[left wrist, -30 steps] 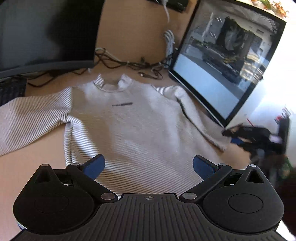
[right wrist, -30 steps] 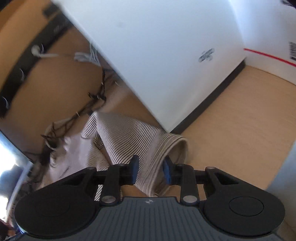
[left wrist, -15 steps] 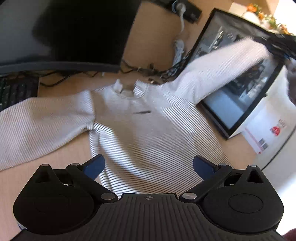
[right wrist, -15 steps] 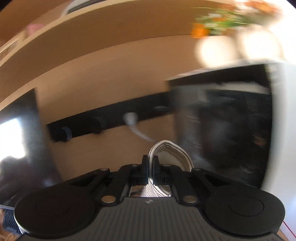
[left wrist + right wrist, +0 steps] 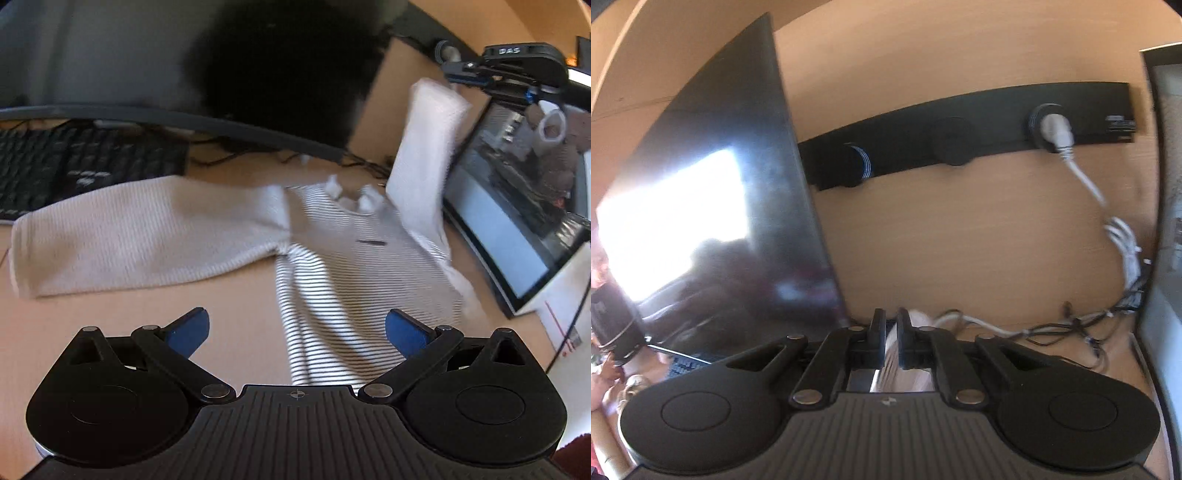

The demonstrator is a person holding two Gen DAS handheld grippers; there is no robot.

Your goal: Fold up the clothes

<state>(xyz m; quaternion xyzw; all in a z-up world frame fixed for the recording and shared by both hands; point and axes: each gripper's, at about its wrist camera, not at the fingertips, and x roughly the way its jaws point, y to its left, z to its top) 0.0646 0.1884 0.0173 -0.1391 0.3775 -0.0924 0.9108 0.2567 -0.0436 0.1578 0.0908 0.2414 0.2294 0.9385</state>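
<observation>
Sweater (image 5: pixel 354 266) sleeve in right gripper (image 5: pixel 892 325)

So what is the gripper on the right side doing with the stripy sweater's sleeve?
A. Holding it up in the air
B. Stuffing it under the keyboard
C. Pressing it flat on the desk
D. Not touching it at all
A: the right gripper is shut on the sleeve, which hangs lifted above the sweater on the desk, while the left gripper is open and holds nothing.
</observation>
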